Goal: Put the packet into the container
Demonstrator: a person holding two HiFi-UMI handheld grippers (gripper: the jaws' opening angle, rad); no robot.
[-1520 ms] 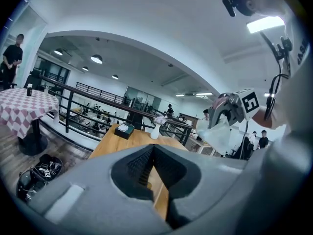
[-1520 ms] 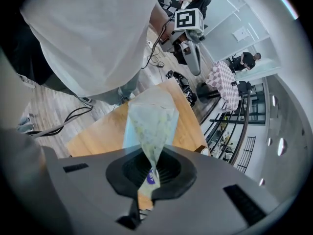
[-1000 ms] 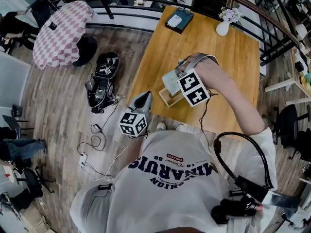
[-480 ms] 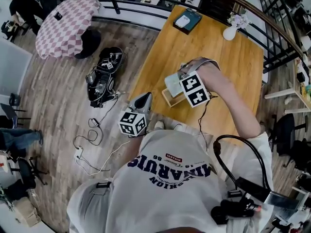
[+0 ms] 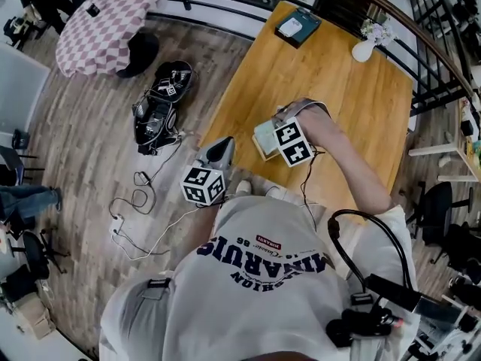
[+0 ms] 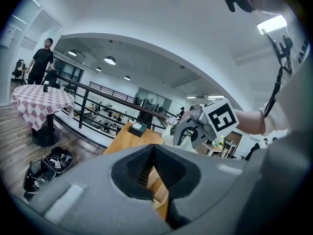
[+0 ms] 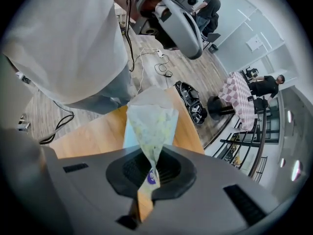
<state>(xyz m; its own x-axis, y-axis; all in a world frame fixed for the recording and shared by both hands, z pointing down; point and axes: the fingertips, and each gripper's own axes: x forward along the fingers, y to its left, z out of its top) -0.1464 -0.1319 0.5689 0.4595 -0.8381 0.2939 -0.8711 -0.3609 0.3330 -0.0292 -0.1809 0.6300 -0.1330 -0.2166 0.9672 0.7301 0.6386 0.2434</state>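
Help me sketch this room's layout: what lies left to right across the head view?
Checkered table → black bag on the floor → left hand-held gripper → packet → white vase.

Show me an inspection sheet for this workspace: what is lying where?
Surface: wooden table, mostly bare.
Job's things: pale packet, pinched at one end; small wooden container under it near the table's near edge. Whether the packet is inside cannot be told.
Clutter: dark box and white flower vase at the far end.
Tools: right tool shut on the packet; left tool shut, empty, beside the table.
Cables: loose floor cables with a white plug.
Surroundings: black gear bag on the plank floor; chequered round table.
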